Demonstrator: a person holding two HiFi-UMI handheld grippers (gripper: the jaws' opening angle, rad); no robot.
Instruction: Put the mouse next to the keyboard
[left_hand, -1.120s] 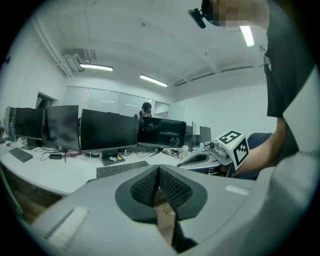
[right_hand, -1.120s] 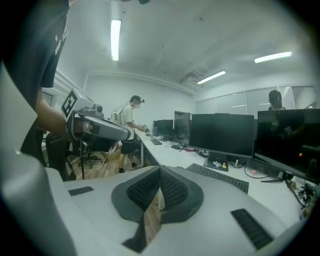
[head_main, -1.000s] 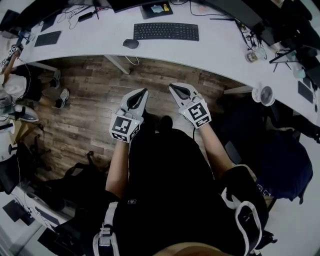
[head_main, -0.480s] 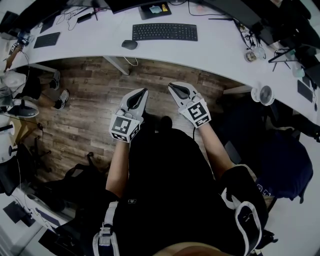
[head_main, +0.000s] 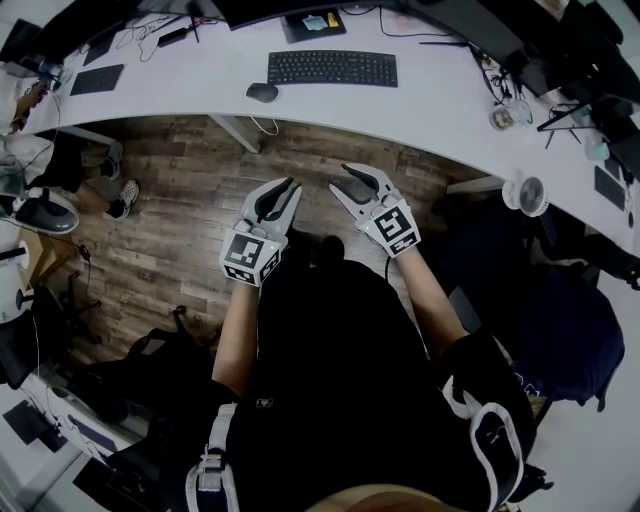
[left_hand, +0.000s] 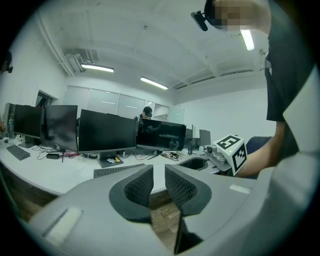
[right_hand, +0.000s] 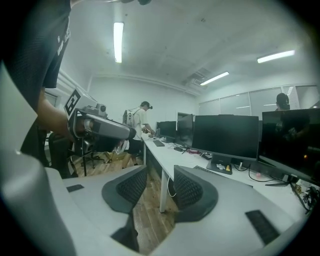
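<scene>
A dark mouse (head_main: 262, 92) lies on the white desk (head_main: 430, 105), a short way left of the black keyboard (head_main: 332, 68). The keyboard (left_hand: 116, 170) also shows past the left jaws. Both grippers hang over the wooden floor in front of the person, well short of the desk. My left gripper (head_main: 289, 186) has its jaws opening with nothing between them. My right gripper (head_main: 348, 178) is to its right, its jaws opening too and empty. The mouse does not show in either gripper view.
Monitors (left_hand: 106, 131) line the back of the desk, with cables and small items around them. A small white fan (head_main: 528, 193) sits at the desk's right end. A desk leg (head_main: 237, 130) stands ahead of the left gripper. People are at neighbouring desks.
Both grippers' jaws, together in the earlier frames, now stand apart. The hands have stayed in nearly the same place over the floor.
</scene>
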